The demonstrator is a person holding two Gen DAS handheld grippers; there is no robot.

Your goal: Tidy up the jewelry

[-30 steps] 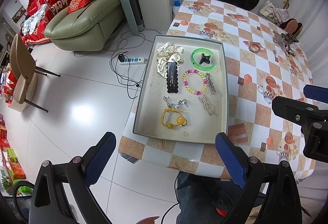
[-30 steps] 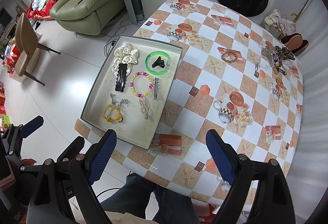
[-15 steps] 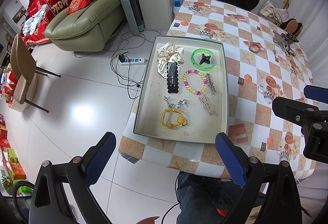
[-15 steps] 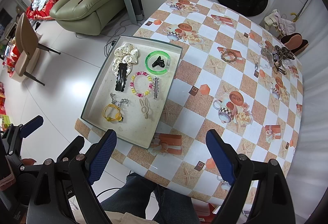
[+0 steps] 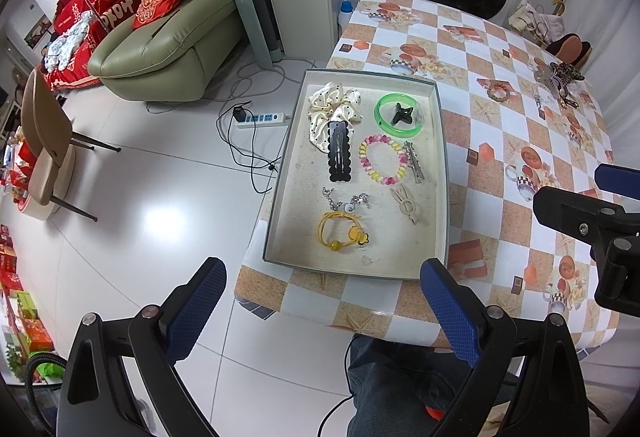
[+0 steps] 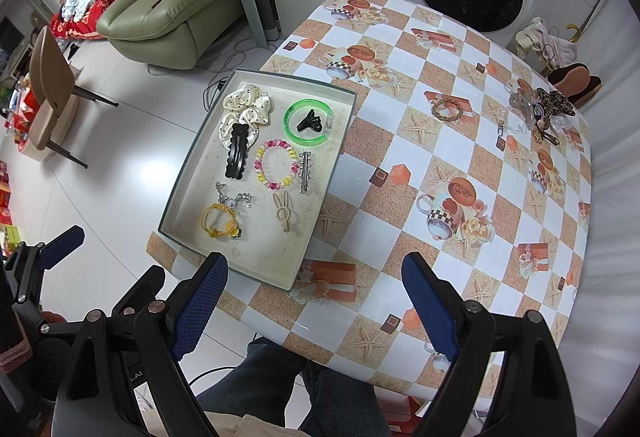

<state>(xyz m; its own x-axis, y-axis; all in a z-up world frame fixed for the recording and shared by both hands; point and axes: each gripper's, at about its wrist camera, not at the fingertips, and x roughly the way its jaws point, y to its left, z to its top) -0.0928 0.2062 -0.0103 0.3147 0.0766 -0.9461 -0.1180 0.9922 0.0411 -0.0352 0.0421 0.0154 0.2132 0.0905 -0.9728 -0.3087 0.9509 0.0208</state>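
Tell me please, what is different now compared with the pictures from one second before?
Nothing visibly changed. Both the left gripper and the right gripper hang open and empty above the near table edge, as before. The tray and its pieces, such as the green bangle and the yellow hair tie, lie where they were.

We see the left gripper [image 5: 320, 301] hanging wide open and empty above the near edge of the worktop [image 5: 492, 125], over a tray [image 5: 440, 173] holding a polka-dot scrunchie [image 5: 334, 103], green bangle [image 5: 400, 113] and yellow hair tie [image 5: 340, 231].
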